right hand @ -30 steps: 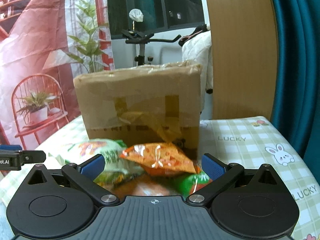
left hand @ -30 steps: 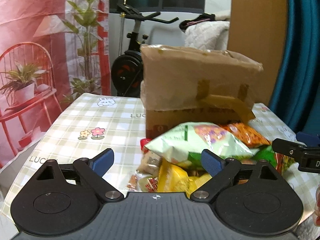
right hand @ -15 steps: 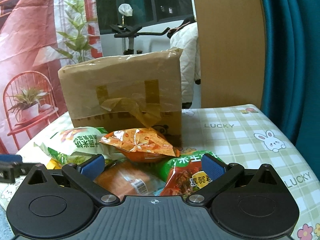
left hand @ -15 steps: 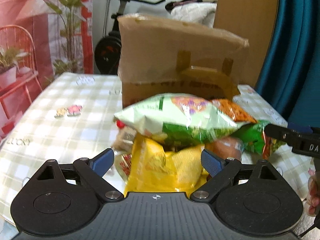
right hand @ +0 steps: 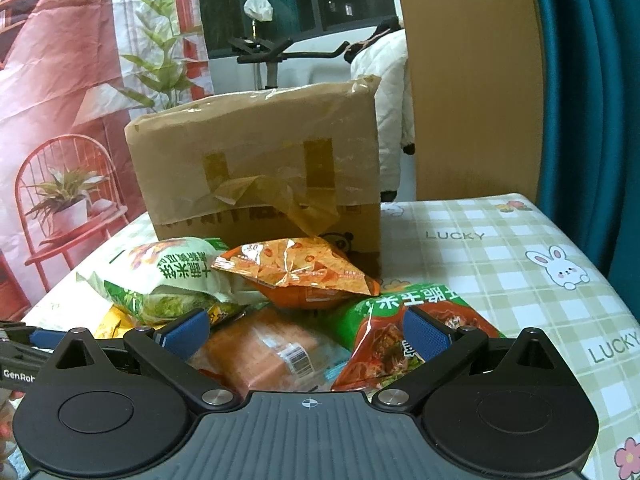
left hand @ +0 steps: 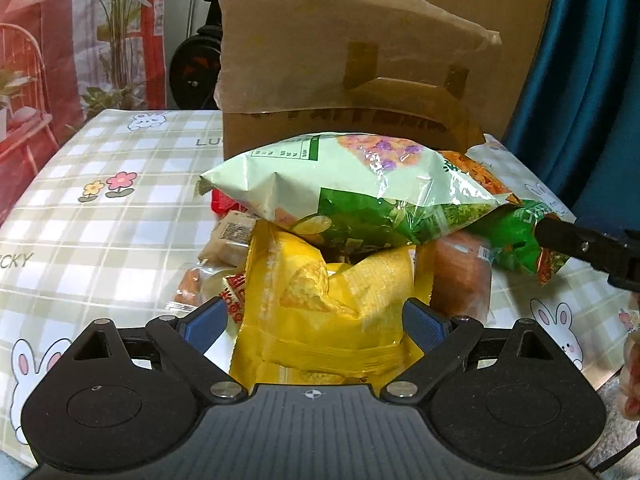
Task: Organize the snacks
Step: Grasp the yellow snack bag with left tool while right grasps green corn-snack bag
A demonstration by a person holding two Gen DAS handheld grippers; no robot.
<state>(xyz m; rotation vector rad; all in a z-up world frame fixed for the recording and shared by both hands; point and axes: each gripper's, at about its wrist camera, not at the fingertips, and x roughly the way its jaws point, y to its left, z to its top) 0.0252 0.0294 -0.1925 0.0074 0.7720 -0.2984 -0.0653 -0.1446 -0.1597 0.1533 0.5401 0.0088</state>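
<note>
Your left tongs [left hand: 314, 322] are spread wide with the yellow chip bag [left hand: 328, 316] sitting between the blue pads, not yet pinched. It lies at the near edge of the snack heap on the worktop [left hand: 100, 216], and the pale green bag [left hand: 360, 188] rests across its far end. Close gently on the crimped near edge rather than the puffed middle, then draw it toward you, low and slow, so the green bag slides off instead of tumbling. Your right tongs [right hand: 306, 334] are also spread, empty, over the orange-pink packet [right hand: 260, 356] and the red and green packet [right hand: 400, 328]; hold them clear. The cardboard box [right hand: 256, 168] stands just behind the heap, likely where the snacks go.
</note>
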